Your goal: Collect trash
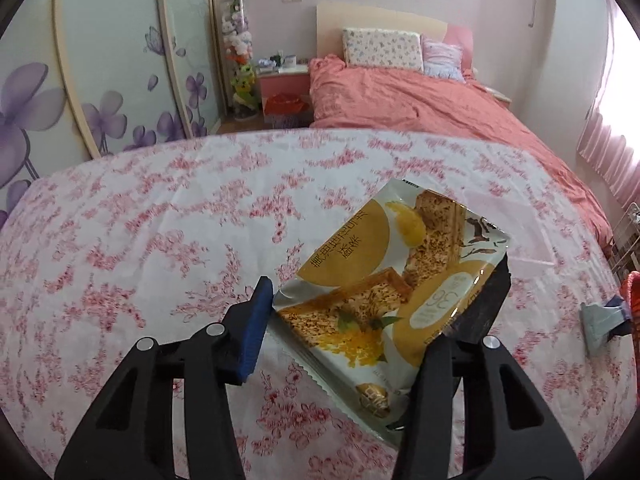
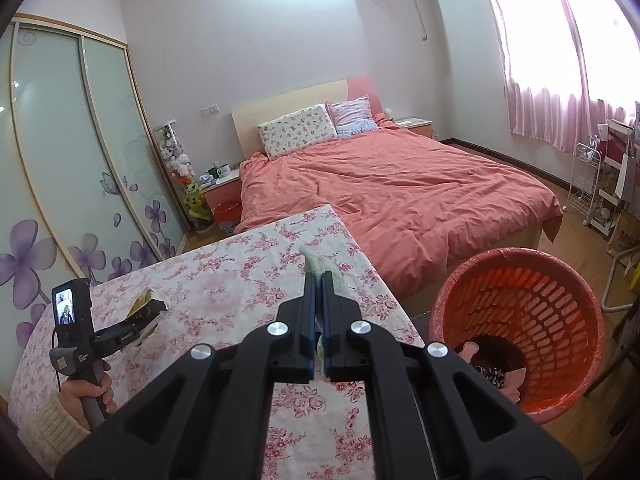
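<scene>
A yellow-and-white snack packet (image 1: 390,288) lies tilted between the wide-apart fingers of my left gripper (image 1: 376,300), resting on the right finger, just above the floral tablecloth (image 1: 160,220). The left blue pad (image 1: 256,324) is apart from the packet's edge. From the right wrist view the left gripper (image 2: 150,310) and the packet (image 2: 141,300) show at the table's left. My right gripper (image 2: 319,280) is shut on a crumpled pale tissue (image 2: 318,264), held above the table near its right edge. A red mesh trash basket (image 2: 520,320) stands on the floor right of the table.
A bed with a coral duvet (image 2: 400,192) lies beyond the table. A wardrobe with purple flowers (image 2: 60,200) is at left. A white wire rack (image 2: 588,184) and clutter stand at right under the pink curtain. The basket holds some scraps (image 2: 490,372).
</scene>
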A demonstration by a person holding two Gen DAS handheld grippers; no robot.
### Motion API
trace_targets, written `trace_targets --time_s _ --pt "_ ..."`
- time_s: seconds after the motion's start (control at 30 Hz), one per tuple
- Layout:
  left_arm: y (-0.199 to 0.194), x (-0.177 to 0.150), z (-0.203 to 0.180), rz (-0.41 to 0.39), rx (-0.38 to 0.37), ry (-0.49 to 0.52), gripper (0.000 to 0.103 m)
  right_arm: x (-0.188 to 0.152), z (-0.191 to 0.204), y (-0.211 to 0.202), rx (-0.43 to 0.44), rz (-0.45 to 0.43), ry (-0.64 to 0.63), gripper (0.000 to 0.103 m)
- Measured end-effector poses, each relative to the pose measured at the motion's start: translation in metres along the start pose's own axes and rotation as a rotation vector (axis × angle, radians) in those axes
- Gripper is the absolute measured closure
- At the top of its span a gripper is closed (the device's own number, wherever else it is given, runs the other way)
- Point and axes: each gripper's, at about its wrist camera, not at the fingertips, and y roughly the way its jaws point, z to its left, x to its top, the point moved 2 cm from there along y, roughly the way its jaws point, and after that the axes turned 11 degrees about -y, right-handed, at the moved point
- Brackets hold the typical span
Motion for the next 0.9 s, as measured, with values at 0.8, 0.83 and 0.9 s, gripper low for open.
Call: trace_targets --time_s 0.8,0.83,0.9 --pt "-0.137 -0.046 -0.159 -0.071 -0.274 0.166 0.056 -0.003 -0.074 -0.066 -0.093 -0.081 0.09 0.099" --pt "-0.141 -0.05 -0.168 -0.074 -0.287 0.178 0.056 -0.004 -0.081 -0.068 -0.103 -0.084 0.1 0.099" --pt "-0.145 -0.056 -0.181 -0.077 -0.305 0.199 0.056 -0.007 -0.091 -0.071 -0.114 -0.087 0.111 0.099"
